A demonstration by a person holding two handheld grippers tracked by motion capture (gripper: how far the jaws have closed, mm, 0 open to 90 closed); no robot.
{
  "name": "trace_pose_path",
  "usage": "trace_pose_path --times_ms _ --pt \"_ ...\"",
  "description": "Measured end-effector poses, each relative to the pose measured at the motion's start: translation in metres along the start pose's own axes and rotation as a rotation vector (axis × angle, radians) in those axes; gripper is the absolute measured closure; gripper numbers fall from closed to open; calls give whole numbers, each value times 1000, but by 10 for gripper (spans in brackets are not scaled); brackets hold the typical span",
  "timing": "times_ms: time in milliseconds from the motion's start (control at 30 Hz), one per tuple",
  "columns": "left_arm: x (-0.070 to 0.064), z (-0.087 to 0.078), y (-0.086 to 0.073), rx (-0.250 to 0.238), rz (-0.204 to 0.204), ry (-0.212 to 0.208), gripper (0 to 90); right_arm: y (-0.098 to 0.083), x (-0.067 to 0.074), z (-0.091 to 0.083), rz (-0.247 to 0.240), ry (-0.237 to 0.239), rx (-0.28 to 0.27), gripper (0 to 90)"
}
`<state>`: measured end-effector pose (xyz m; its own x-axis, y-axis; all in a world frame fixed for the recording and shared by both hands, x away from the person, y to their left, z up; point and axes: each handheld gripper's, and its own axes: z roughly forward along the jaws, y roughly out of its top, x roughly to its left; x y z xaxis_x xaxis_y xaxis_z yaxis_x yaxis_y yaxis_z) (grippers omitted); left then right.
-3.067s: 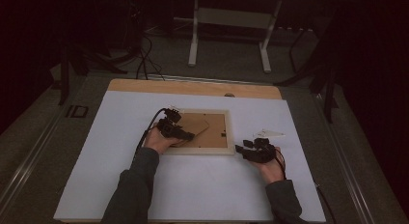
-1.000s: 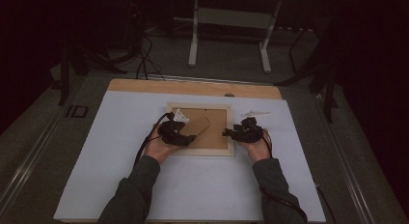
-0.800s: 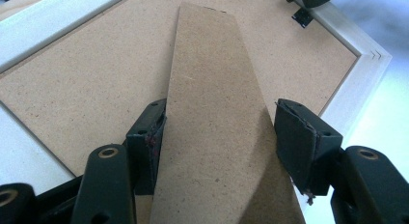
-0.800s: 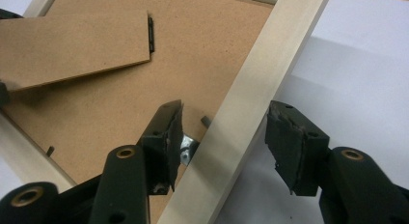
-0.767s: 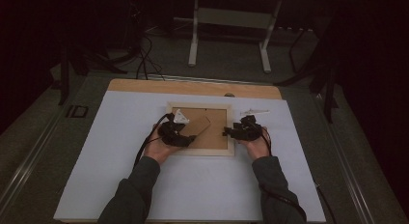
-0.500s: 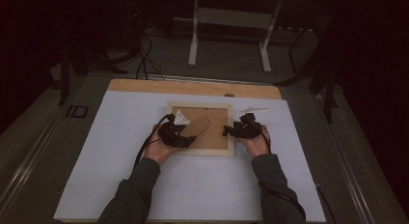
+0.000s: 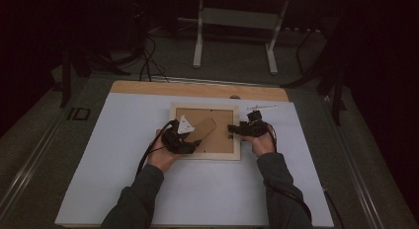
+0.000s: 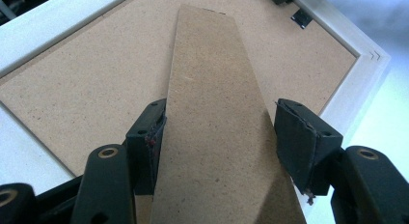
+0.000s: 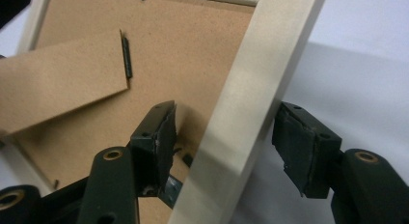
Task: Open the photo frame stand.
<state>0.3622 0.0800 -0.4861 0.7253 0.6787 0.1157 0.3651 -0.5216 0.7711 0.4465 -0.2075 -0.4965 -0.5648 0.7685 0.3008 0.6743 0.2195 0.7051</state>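
A pale wooden picture frame [image 7: 205,156] lies face down on the white mat [image 7: 123,155], its brown backing board [image 8: 87,84] up. The cardboard stand [image 7: 203,130] is hinged [image 9: 126,57] to the board, and its free end rises toward my left gripper [image 7: 191,144]. In the left gripper view the stand [image 8: 217,89] runs between the jaws of the left gripper [image 8: 219,118]. One pad touches its edge and a slim gap shows at the other. My right gripper [image 7: 232,130] [image 9: 224,122] straddles the frame's right rail [image 9: 246,89]. Its jaws have just been opening and both pads stand off the rail.
A thin pale stick [image 7: 262,108] lies on the mat just beyond the right gripper. The wooden table edge [image 7: 197,88] runs behind the mat. Metal legs [image 7: 234,21] and cables [image 7: 146,61] stand on the dark floor beyond. A black clip [image 8: 301,17] sits at the frame's corner.
Since the earliest frame the right gripper came up and left onto the frame's right rail, and the left moved in over the backing board. Over the last second both hands stayed put.
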Motion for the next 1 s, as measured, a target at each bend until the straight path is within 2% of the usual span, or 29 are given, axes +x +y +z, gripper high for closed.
trace_pose_path --times_ms 233,367,667,833,1000 --pt "-2 -3 1 -23 27 0 409 3 -3 -1 47 41 -11 406" --pt "-2 -4 4 -14 57 14 408 2 -2 -4 60 26 -34 424" --pt "-1 -9 13 -38 94 51 407 8 2 -13 68 0 -96 510" --pt "3 -9 12 -44 82 45 407 9 2 -15 70 -6 -118 553" --pt "7 -8 11 -47 33 12 408 7 2 -16 73 -15 -128 573"
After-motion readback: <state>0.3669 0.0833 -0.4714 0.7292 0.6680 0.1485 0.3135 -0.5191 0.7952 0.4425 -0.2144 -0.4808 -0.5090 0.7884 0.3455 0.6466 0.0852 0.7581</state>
